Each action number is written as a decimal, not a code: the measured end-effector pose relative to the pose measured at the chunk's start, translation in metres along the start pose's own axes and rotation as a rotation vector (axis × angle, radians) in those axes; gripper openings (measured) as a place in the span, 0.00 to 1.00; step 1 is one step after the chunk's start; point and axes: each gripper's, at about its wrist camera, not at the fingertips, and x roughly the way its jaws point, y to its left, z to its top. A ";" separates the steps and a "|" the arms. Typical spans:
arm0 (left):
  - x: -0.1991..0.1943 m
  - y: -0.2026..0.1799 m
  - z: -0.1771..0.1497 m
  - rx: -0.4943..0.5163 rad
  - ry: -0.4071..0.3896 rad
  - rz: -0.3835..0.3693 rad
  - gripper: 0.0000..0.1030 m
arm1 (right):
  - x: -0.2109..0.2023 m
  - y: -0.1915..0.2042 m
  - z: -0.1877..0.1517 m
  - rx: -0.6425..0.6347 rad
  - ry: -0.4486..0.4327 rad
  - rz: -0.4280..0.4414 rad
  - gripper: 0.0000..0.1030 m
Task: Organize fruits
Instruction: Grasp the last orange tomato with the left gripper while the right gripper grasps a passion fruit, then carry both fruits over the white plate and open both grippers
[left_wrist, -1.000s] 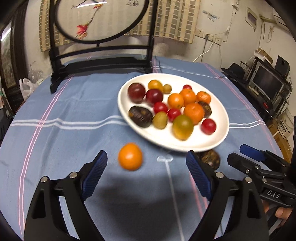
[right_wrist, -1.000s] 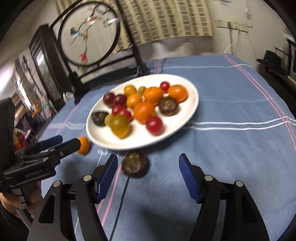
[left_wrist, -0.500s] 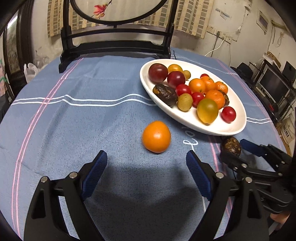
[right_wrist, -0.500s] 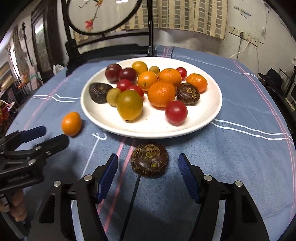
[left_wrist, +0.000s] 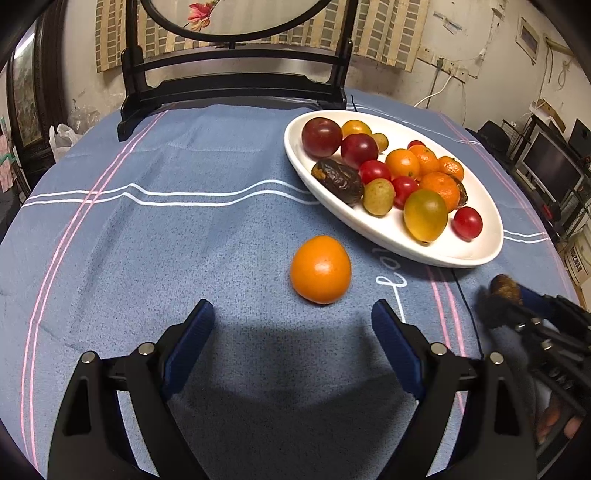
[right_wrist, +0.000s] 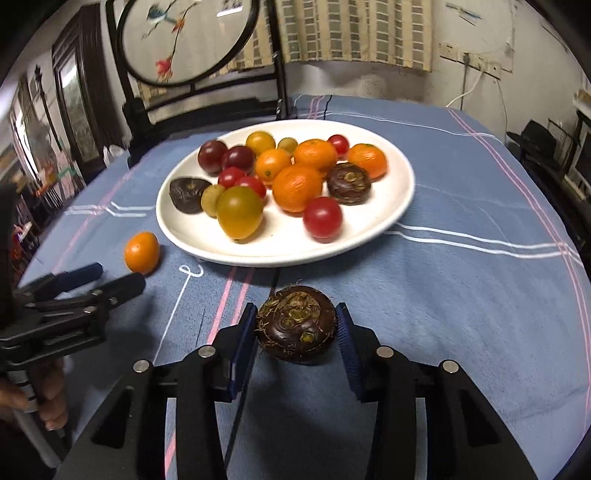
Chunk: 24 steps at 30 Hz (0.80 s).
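Left wrist view
Left gripper (left_wrist: 291, 325): lower centre, fingers spread wide, pinching nothing.
Loose orange (left_wrist: 320, 269): one, centre of frame on the blue tablecloth (left_wrist: 166, 229), just beyond the fingertips, touching neither.
White plate (left_wrist: 369, 229): one, upper right.
Fruit on the plate: about fourteen pieces; some overlap, so the count is approximate.
Right gripper (left_wrist: 524, 306): lower right edge, blurred; a dark brown fruit (left_wrist: 505, 288) at its tip.

Right wrist view
Right gripper (right_wrist: 295, 332): lower centre, blue pads pressed against both sides of the one dark brown fruit (right_wrist: 296, 324).
White plate (right_wrist: 207, 247): centre, just beyond the held fruit.
Plate count: five orange, four small red, two dark plum-coloured, two dark brown, one large yellow-green, two small olive.
Loose orange (right_wrist: 142, 252): left of centre, on the tablecloth (right_wrist: 461, 295) beside the plate rim.
Left gripper (right_wrist: 110, 278): left edge, spread, tips near the orange.
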 end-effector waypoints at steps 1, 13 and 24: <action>0.000 -0.001 -0.001 0.006 -0.004 0.005 0.82 | -0.003 -0.004 0.000 0.012 -0.009 0.003 0.42; 0.012 -0.005 0.003 0.017 0.026 0.033 0.80 | -0.019 -0.019 0.000 0.067 -0.072 0.053 0.42; 0.024 -0.021 0.022 0.065 0.034 0.073 0.38 | -0.018 -0.016 0.002 0.063 -0.053 0.090 0.42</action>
